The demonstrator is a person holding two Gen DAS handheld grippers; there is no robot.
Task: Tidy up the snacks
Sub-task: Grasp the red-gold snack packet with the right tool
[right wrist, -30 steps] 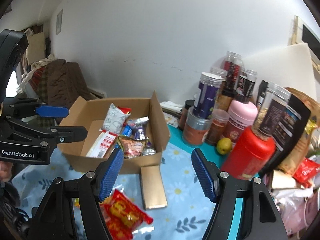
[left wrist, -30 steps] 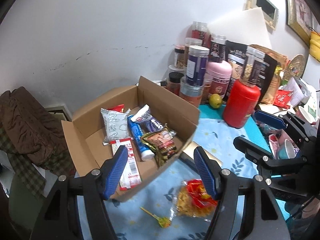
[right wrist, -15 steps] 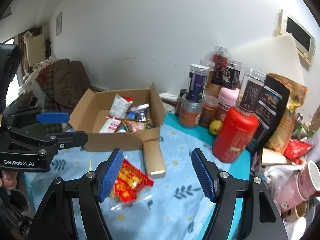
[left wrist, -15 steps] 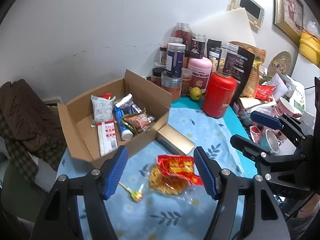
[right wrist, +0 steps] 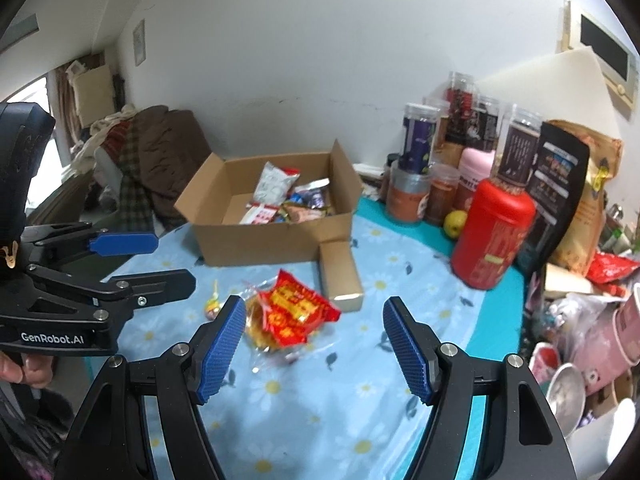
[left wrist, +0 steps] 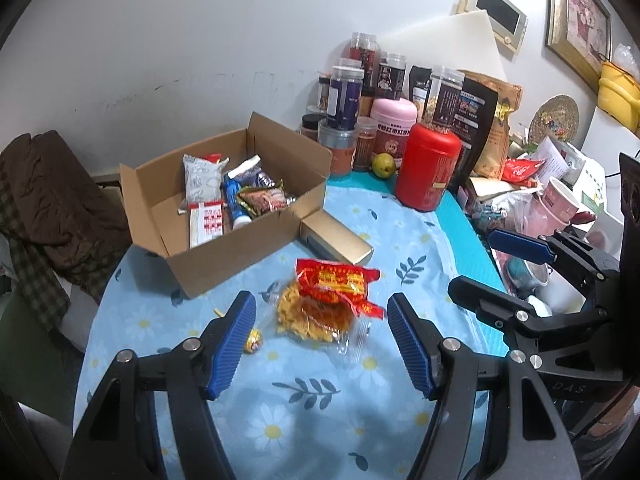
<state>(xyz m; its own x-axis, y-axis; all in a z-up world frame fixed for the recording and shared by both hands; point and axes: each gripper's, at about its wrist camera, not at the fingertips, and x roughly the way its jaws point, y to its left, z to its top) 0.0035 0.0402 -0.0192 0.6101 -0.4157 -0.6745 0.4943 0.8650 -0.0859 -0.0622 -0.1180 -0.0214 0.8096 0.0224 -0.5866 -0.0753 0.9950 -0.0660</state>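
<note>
1. Red and clear snack bag (left wrist: 328,304) full of yellow crunchy bits, lying flat on the blue flowery cloth (left wrist: 304,408) of the bench, just in front of the cardboard box (left wrist: 240,248).
2. Small gold box (left wrist: 340,240) lying beside the snack bag, touching the front wall of the cardboard box.
3. Lollipop (right wrist: 211,307) in shiny wrap on the cloth, just left of the snack bag, in front of the cardboard box.
4. Inside the cardboard box: white packet (left wrist: 202,178), red and white packet (left wrist: 206,224), blue tube (left wrist: 236,204) and a few more small snack packs.
5. Left claw (left wrist: 320,332) hanging above the snack bag, standing open, nothing pinched, not touching the bag.
6. Right claw (right wrist: 314,332) over the same snack bag from the other side, jaws opening, holding nothing, bag lying loose below.
7. Big red can (left wrist: 428,168) to the right of the cardboard box, with a green fruit (left wrist: 384,165) just beside it.
8. Tall jars (left wrist: 346,92) and dark bags (left wrist: 476,120) behind the red can, against the white wall.
9. Brown blanket (left wrist: 52,200) heaped on the left of the cardboard box, off the bench.
</note>
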